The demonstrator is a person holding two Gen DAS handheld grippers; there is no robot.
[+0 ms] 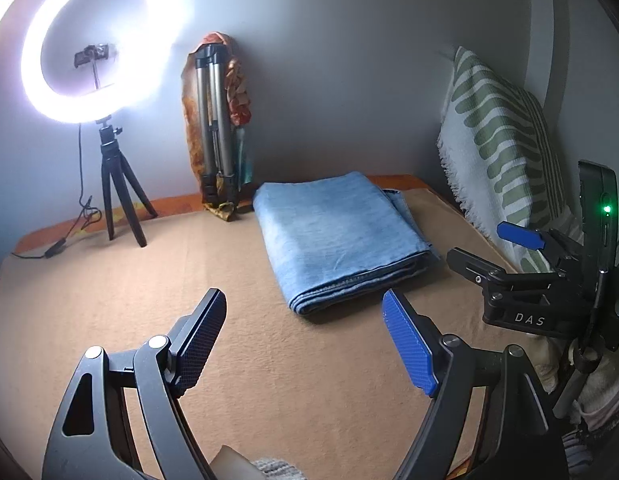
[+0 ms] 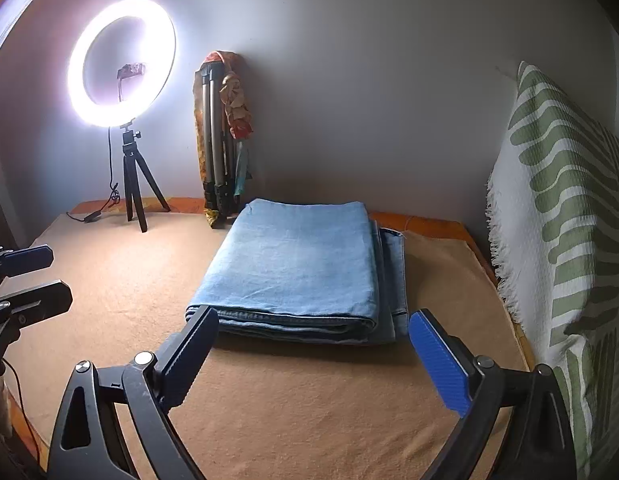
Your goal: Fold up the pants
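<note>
Task status: judged essentially complete. The pants point(image 2: 297, 268) lie folded into a compact, layered rectangle on the tan blanket point(image 2: 309, 420), near the wall, with lower layers protruding slightly at the right edge. At most a squaring of that edge seems left.

Left gripper point(image 1: 305, 344): jaws wide apart, empty, hovering short of the pants' near edge.

Right gripper point(image 2: 313, 360): jaws wide apart, empty, just before the near fold, not touching it.

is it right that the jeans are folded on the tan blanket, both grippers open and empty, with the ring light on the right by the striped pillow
Not quite. The ring light stands on the left, across from the striped pillow, as the right wrist view shows. The rest holds: folded jeans on the tan blanket, left gripper and right gripper open and empty.
</note>
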